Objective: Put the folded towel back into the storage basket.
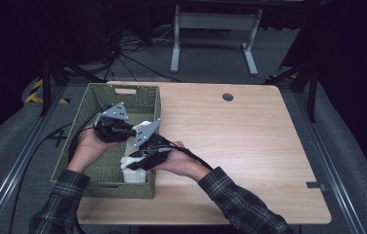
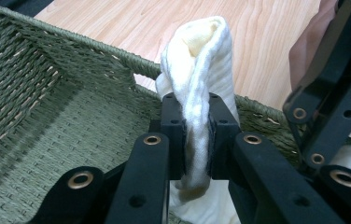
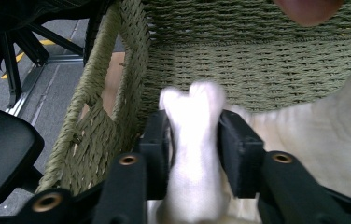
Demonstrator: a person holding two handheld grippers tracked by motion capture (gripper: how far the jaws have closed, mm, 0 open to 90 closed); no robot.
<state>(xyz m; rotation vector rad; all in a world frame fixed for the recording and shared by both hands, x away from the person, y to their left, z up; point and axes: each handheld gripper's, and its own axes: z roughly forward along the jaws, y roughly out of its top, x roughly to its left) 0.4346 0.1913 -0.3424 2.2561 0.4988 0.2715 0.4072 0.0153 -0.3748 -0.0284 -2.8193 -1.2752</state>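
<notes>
A white cloth (image 1: 133, 174) lies at the near right of a green woven basket (image 1: 123, 87). My left gripper (image 1: 133, 130) is shut on a raised fold of that cloth (image 2: 201, 56), which is squeezed thin between its pads and stands up above them. My right gripper (image 1: 133, 163) reaches into the basket from the right, low over the cloth. In the right gripper view a thick blurred fold of cloth (image 3: 192, 107) sits between its jaws (image 3: 194, 140), which stand apart and hold it loosely. The right gripper's black frame (image 2: 332, 93) is close beside the left one.
The basket sits on the left part of a light wooden table (image 1: 240, 141); its woven wall (image 3: 117, 93) is just left of my right gripper. A round cable hole (image 1: 228, 97) is at the table's far side. Cables trail off the left edge.
</notes>
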